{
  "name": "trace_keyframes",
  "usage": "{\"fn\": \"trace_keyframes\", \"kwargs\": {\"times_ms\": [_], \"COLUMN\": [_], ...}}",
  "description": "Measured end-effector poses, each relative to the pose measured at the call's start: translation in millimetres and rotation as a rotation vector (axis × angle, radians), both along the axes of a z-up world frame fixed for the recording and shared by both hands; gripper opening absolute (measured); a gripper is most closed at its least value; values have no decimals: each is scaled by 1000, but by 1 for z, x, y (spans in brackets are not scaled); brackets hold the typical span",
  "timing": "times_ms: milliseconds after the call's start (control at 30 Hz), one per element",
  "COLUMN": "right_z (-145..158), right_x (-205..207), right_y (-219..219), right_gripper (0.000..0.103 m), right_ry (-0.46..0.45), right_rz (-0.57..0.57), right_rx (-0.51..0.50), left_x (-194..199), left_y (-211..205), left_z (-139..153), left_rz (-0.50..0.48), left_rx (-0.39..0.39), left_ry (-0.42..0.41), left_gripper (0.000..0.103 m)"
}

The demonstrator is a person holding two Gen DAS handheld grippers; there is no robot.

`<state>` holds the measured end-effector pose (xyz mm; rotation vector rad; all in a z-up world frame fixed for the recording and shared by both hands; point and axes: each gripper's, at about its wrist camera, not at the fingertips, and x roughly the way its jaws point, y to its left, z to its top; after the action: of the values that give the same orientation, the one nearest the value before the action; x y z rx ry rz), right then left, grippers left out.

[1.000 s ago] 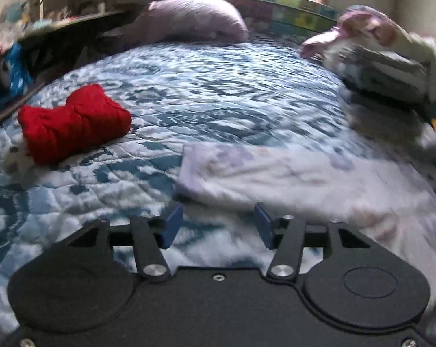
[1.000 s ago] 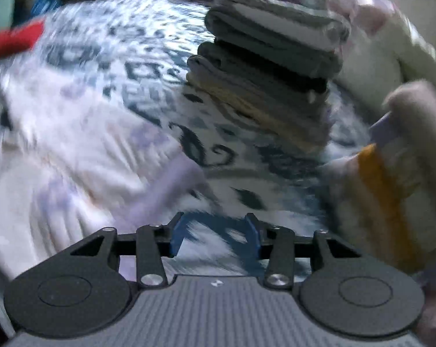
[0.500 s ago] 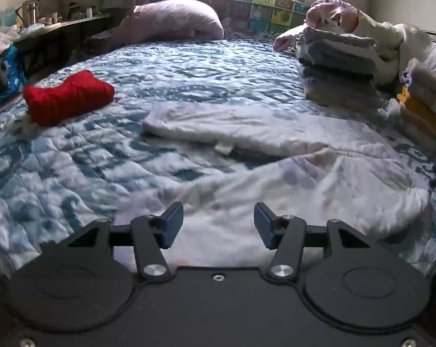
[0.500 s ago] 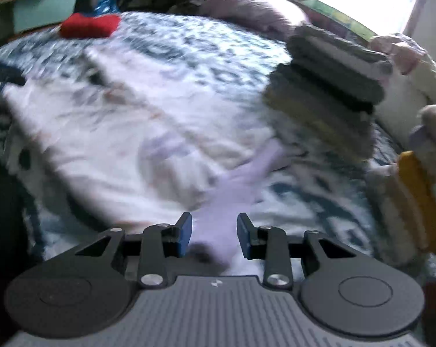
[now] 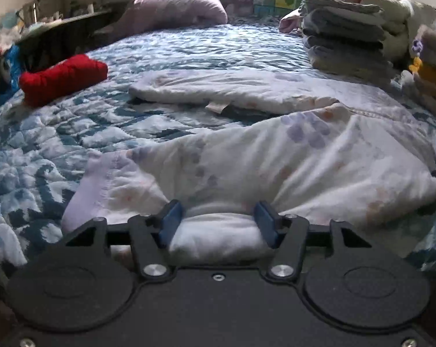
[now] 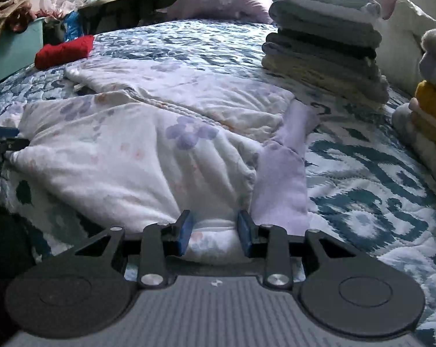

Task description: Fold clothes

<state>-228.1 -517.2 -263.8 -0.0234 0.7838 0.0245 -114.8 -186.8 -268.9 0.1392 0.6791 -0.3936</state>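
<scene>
Bedroom w/ a blue-white quilt [image 5: 189, 46] as the work surface, pillow at 12 o'clock by the window.

Left wrist view: left gripper [image 5: 218, 219] sits low at the near hem of the white floral garment [image 5: 319, 159], which lies spread across the quilt from centre to 3 o'clock. Jaws about half open and just been widening a bit; a bunched fold of the hem sits between the pads, and they seem to touch it, so it reads as held. Red folded item [image 5: 63, 78] at 10 o'clock, stack of folded clothes [image 5: 345, 37] at 2 o'clock.

Right wrist view: right gripper [image 6: 215, 231] is on the garment's other near corner, beside the lilac cuff [image 6: 284, 185] at 1 o'clock. Jaws narrower, just been closing, pinching a wad of floral fabric. Yellow-and-cream pile [image 6: 431, 110] at 3 o'clock.

Step, prob.: both near corners gripped, fold about to start. Next move needs both tongs lifting together, hem kept taut and carried toward 12 o'clock over the far edge.
</scene>
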Motion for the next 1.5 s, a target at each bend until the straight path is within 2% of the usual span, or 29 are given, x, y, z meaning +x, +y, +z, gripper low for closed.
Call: {"fn": "trace_keyframes", "kwargs": {"times_ms": [167,300,333,400,533,800,900,967,1100,1133,1167,1200,1233,1267,1367,1433,1500], "right_z": [2,1,0,-4,-4,-7,-8,-8,-12,-12,-12,-13,-14,-14,-15,-9,2], "right_x": [-7,-21,-24,-33,-58,-87,-89,-91,-97,-97,-97,-96,-94,-93,-90,-93,-96], "right_y": [-3,3,4,1,-17,-28,-22,-16,-16,-17,-16,-11,-6,-1,14,19,23], "right_gripper": [35,35,42,45,45,53,60,72,79,85,96,102,103,103,103,102,102], "right_ry": [1,21,42,82,69,70,82,88,64,67,76,93,111,129,173,144,91], "right_rz": [-17,-13,-16,-35,-90,-156,-150,-141,-134,-131,-119,-96,-74,-51,11,30,33], "right_rx": [13,-33,-54,-73,5,86,64,44,56,71,68,34,1,-33,-124,-113,-129], "left_x": [-9,-13,-14,-16,-28,-62,-71,-73,-75,-77,-78,-78,-78,-78,-77,-76,-74], "left_y": [6,16,20,28,41,60,61,60,58,53,49,46,45,45,46,47,46], "left_z": [3,2,4,7,16,25,32,32,32,31,30,30,31,32,34,32,31], "left_rz": [18,20,22,27,59,127,124,106,63,40,28,26,22,10,-17,-15,-12], "left_rx": [-29,-32,-39,-57,-47,-79,-73,-81,-88,-54,-22,-6,-4,-14,-29,-19,28], "left_ry": [-2,9,18,37,65,29,-12,-9,7,10,9,12,12,12,17,23,3], "left_gripper": [61,61,61,61,61,62,72,77,79,79,81,85,97,103,103,103,103]}}
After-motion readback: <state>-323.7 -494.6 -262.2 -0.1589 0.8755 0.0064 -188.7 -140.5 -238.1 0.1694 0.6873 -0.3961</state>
